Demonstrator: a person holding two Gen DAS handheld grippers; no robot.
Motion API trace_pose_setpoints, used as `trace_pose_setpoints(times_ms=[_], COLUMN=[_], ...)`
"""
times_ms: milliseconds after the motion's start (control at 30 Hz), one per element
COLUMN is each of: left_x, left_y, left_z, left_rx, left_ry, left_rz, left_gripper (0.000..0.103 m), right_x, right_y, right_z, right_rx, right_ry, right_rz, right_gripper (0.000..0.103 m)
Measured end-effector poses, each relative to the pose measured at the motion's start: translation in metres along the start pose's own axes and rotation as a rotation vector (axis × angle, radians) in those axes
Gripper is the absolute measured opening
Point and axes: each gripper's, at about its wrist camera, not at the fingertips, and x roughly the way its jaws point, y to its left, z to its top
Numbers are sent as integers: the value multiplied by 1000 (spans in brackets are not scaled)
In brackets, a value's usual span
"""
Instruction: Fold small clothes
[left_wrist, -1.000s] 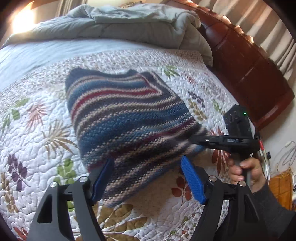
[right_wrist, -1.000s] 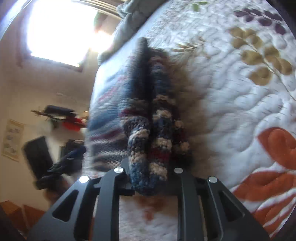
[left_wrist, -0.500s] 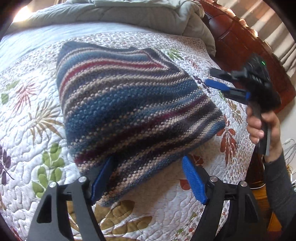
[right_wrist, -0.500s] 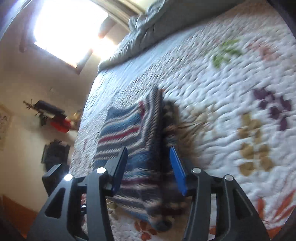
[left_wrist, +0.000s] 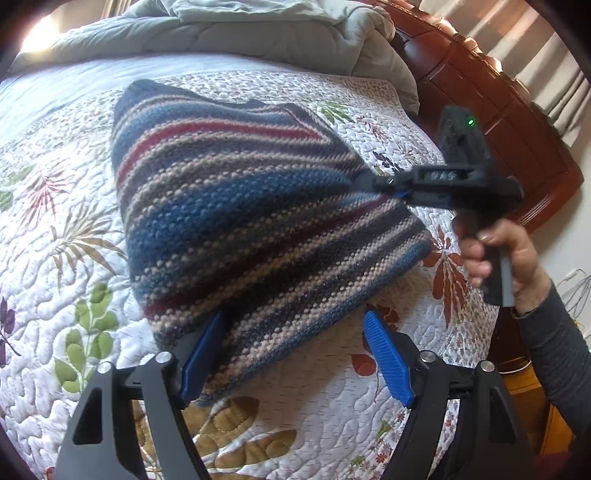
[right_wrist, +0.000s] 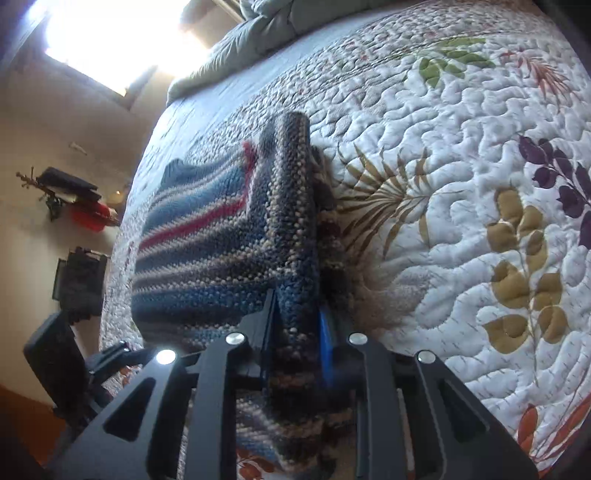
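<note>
A striped knitted garment (left_wrist: 229, 206) in blue, red and beige lies folded on the floral quilt (left_wrist: 55, 221). My left gripper (left_wrist: 293, 321) is open, and the garment's near edge lies between its blue fingers without being pinched. My right gripper (left_wrist: 369, 182), held by a hand (left_wrist: 509, 254), is closing its jaws on the garment's right edge and pulls the cloth up to a point there. In the right wrist view the thick fold of the garment (right_wrist: 207, 251) runs between the right gripper's (right_wrist: 297, 314) pads, which press on it.
A grey duvet (left_wrist: 258, 33) is bunched at the far end of the bed. A dark wooden bed board (left_wrist: 498, 122) runs along the right side. The quilt stretches wide to the left of the garment and to its right (right_wrist: 461, 184).
The right gripper let go of the garment's near right corner, opened, moved further along the right edge and closed on it again. The left gripper stayed open and sank slightly toward the near edge.
</note>
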Motion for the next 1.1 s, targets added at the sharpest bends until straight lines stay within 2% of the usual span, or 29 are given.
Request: trace_pose_setpoints(times_ms=[67,133,200,300,433,500,567,600,633,700,867,967,1100], left_x=[-6,-12,-15,-14,-8,-6,-3,-3,-1,1,5,4,-1], left_y=[-2,-4,-8,-14,-29,-38,-46,-48,-50,-53,-56,-59,-57], left_z=[-1,-4,-8,-9,-8,-9,-7,-7,-8,-7,-12,-14,-15], left_rx=[-5,7,31,67,117,166,203,216,229,242,230,225,208], left_ry=[-4,-9,-8,-11,-28,-44,-50,-52,-53,-56,-59,-62,-59], left_rz=[-20,-21,8,73,213,307,361,372,379,382,354,342,329], left_gripper=[78,78,78,78,83,85,85,85,85,85,85,85,85], right_x=[-9,-23,-32,-20,11,25,32,35,39,43,48,51,24], right_y=[1,1,3,4,8,10,12,12,13,12,-3,-10,-1], right_z=[4,10,24,48,76,89,99,101,104,107,110,109,96], right_rx=[21,42,43,56,75,65,58,50,42,18,10,31,18], right_ry=[-9,-32,-78,-83,-63,-52,-43,-34,-29,-18,-52,-52,-74], right_rz=[34,53,35,57,52,37,40,46,43,32,-42,-32,-11], right_gripper=[26,41,49,49,49,49,47,41,28,12,10,11,20])
